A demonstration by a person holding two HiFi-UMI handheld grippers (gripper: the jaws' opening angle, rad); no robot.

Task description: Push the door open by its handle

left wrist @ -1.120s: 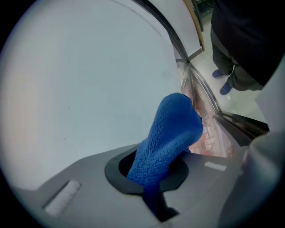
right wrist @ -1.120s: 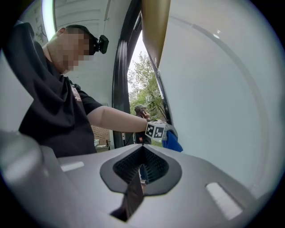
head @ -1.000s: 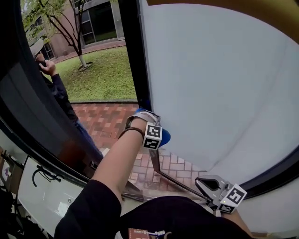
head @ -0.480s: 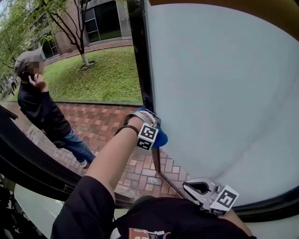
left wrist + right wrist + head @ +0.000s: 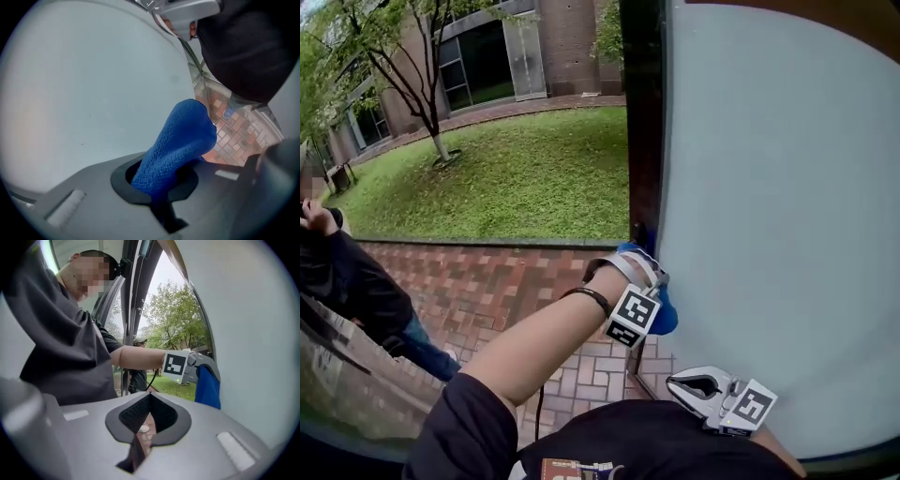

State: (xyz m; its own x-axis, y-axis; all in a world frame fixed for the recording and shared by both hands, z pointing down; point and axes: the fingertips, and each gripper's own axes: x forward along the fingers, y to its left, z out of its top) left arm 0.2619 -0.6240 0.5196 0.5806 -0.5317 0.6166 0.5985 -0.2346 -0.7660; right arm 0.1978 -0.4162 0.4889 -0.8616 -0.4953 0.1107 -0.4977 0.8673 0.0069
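The door is a pale frosted panel with a dark frame edge, standing open onto a courtyard. No handle shows in any view. My left gripper is shut on a blue cloth and presses it against the panel near that edge. In the left gripper view the blue cloth bulges out of the gripper against the door. My right gripper hangs low by my body, shut and empty. The right gripper view shows the left gripper, the cloth and its own closed gripper.
Outside lie a brick path and a lawn with a tree and a building behind. A person in dark clothes stands at the left edge. A second dark door leaf sits at lower left.
The door has swung further outward and more lawn shows. Both grippers have travelled with it. The person outside has slid to the left edge of the head view.
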